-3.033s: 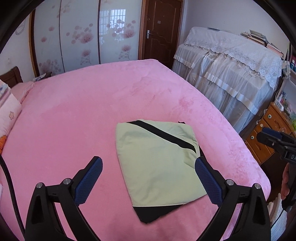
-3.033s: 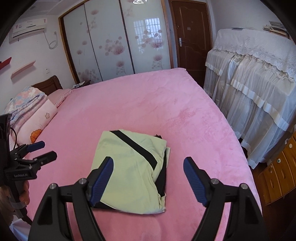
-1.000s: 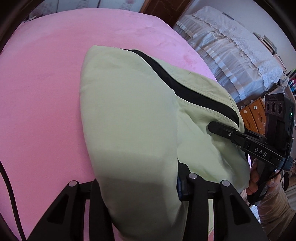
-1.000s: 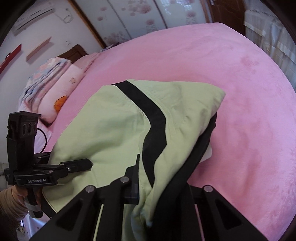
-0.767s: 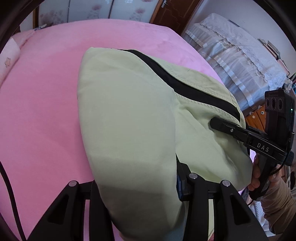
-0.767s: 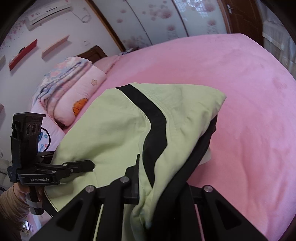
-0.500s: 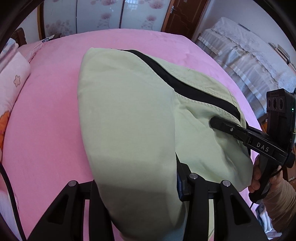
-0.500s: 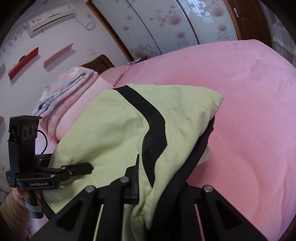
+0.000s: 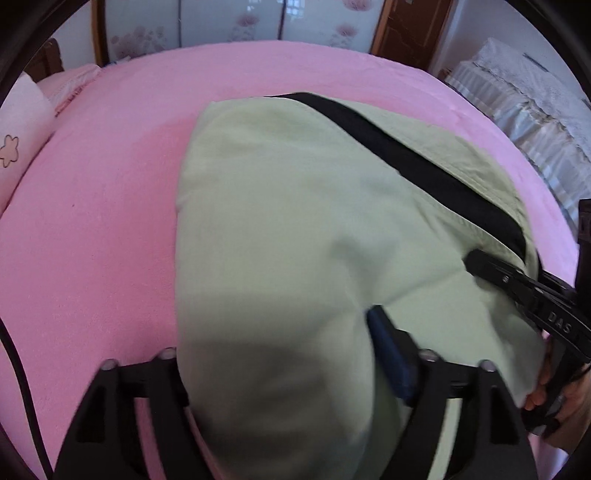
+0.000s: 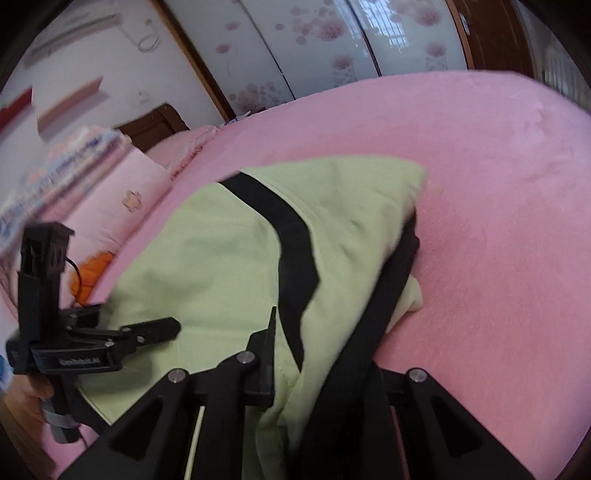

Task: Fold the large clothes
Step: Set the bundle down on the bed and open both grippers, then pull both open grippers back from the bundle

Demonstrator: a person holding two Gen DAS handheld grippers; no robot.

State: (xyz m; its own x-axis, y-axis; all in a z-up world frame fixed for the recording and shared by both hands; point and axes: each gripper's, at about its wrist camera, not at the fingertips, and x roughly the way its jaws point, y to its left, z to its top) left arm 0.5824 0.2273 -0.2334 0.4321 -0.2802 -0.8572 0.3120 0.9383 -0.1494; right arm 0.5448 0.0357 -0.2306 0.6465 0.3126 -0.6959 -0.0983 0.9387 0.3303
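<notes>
Pink plush bedspread (image 9: 92, 236) covers a wide bed in a bedroom; floral sliding wardrobe doors (image 10: 325, 48) and a brown door (image 9: 410, 33) stand behind it, folded quilts and a pink pillow (image 10: 122, 206) lie at the head end, and lace-draped furniture (image 9: 524, 110) stands beside the bed.

Folded pale-green garment (image 9: 295, 236) with a black diagonal band (image 10: 295, 251) and a dark underlayer is held at its near edge by both tools; its far part lies toward the bedspread, though both views are blurred and contact there cannot be confirmed.

Left gripper (image 9: 280, 365): fingers closed onto the near-left edge of the garment. Cloth drapes over the gap and hides one finger; the blue pad (image 9: 388, 354) of the other presses into the fabric.

Right gripper (image 10: 310, 354): fingers drawn close together, clamping the near-right edge, green layer and dark layer bunched between them.

Each wrist view also shows the opposite gripper with its fingers pinched onto the garment's edge.
</notes>
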